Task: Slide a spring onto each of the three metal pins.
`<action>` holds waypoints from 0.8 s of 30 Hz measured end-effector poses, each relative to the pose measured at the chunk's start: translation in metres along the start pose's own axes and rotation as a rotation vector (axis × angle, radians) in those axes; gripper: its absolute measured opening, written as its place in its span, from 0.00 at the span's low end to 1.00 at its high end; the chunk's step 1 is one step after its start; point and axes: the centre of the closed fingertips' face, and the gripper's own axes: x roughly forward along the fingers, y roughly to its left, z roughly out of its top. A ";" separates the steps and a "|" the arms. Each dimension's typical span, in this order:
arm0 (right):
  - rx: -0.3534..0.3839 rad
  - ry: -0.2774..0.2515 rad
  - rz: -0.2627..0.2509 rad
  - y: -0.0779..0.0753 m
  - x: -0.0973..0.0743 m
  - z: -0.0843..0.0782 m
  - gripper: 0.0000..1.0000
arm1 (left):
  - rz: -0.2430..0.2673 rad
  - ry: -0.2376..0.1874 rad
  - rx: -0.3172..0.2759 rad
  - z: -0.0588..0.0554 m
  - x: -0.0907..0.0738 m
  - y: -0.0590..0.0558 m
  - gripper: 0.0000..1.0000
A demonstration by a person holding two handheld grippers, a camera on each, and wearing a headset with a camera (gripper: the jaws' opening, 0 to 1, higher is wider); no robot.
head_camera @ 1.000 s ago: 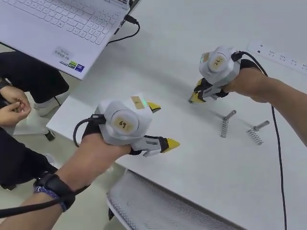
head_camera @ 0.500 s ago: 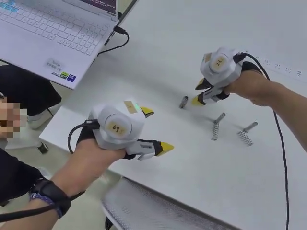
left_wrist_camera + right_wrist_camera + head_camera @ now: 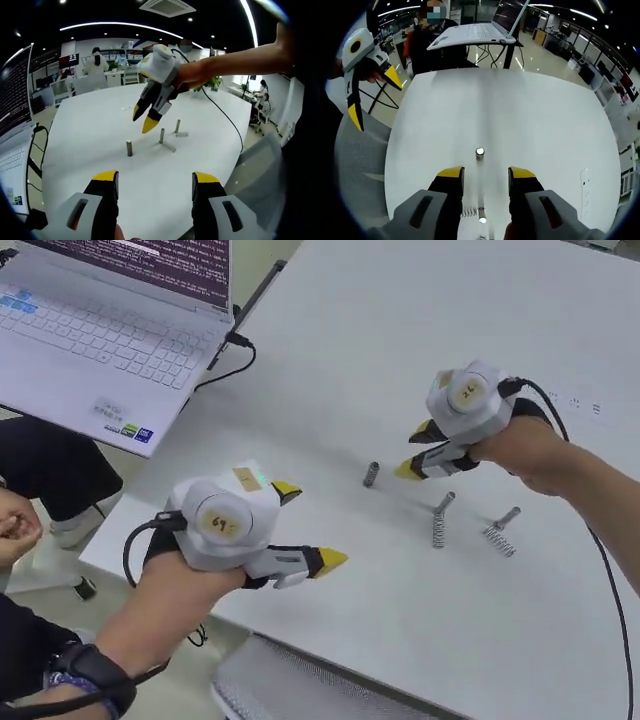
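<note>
A short metal pin (image 3: 371, 474) stands upright on the white table (image 3: 330, 360) with a spring coiled around it; it also shows as the pin (image 3: 129, 148) and the pin (image 3: 479, 152). To its right are two more pins (image 3: 444, 503) (image 3: 509, 514), each with a spring (image 3: 437, 530) (image 3: 496, 539) at its foot; I cannot tell whether those are threaded on. My right gripper (image 3: 412, 451) hovers open just right of the first pin, nothing between its fingers. My left gripper (image 3: 312, 524) is open near the table's front edge, holding nothing.
An open laptop (image 3: 100, 340) with a plugged-in cable (image 3: 232, 350) sits at the back left. A power strip (image 3: 580, 405) lies at the far right. A mesh chair (image 3: 300, 680) is below the table edge. A person (image 3: 10, 525) sits at the left.
My right gripper has drawn back to the right from the first pin, which now stands uncovered with its spring. The head view has shifted. The left gripper stays open.
</note>
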 end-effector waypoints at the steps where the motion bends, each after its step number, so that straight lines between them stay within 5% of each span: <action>1: 0.003 -0.002 -0.002 0.000 -0.001 -0.001 0.34 | -0.001 -0.002 -0.003 0.000 0.000 -0.001 0.55; 11: 0.111 -0.088 -0.076 0.006 -0.011 -0.021 0.37 | -0.009 0.008 0.010 -0.001 -0.002 -0.008 0.55; 24: 0.243 -0.189 -0.171 0.016 -0.047 -0.051 0.40 | -0.027 0.005 0.017 0.005 0.006 -0.015 0.55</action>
